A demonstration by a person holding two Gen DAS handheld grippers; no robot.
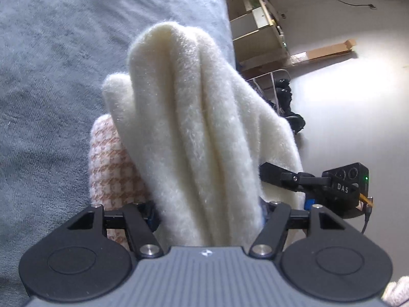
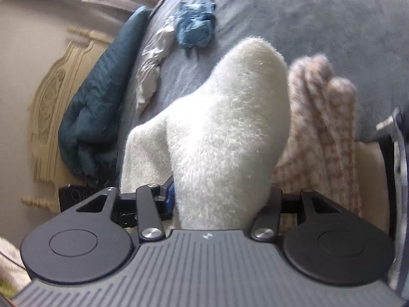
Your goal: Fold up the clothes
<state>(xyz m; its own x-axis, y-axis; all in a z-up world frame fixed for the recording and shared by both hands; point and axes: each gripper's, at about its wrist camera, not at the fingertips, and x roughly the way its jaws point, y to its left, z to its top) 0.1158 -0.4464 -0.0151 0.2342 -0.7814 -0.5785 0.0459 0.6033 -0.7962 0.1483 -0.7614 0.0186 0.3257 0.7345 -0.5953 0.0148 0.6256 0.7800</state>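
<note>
A fluffy cream garment (image 1: 194,128) with a pink-and-white houndstooth side (image 1: 110,168) hangs over the grey bedspread (image 1: 51,76). My left gripper (image 1: 208,212) is shut on its bunched cream cloth, which hides the fingertips. My right gripper (image 2: 219,202) is shut on another bunch of the same cream garment (image 2: 225,128), and the houndstooth side (image 2: 322,128) hangs to the right of it. The right gripper also shows in the left wrist view (image 1: 317,181), close by on the right, against the cloth's edge.
A crumpled blue garment (image 2: 196,29) and a grey-white cloth (image 2: 150,71) lie on the bedspread (image 2: 332,20). A dark teal quilt (image 2: 97,107) lies by the carved headboard (image 2: 48,107). Beside the bed are shelves (image 1: 258,25), a cardboard strip (image 1: 329,51) and dark objects (image 1: 286,99) on the floor.
</note>
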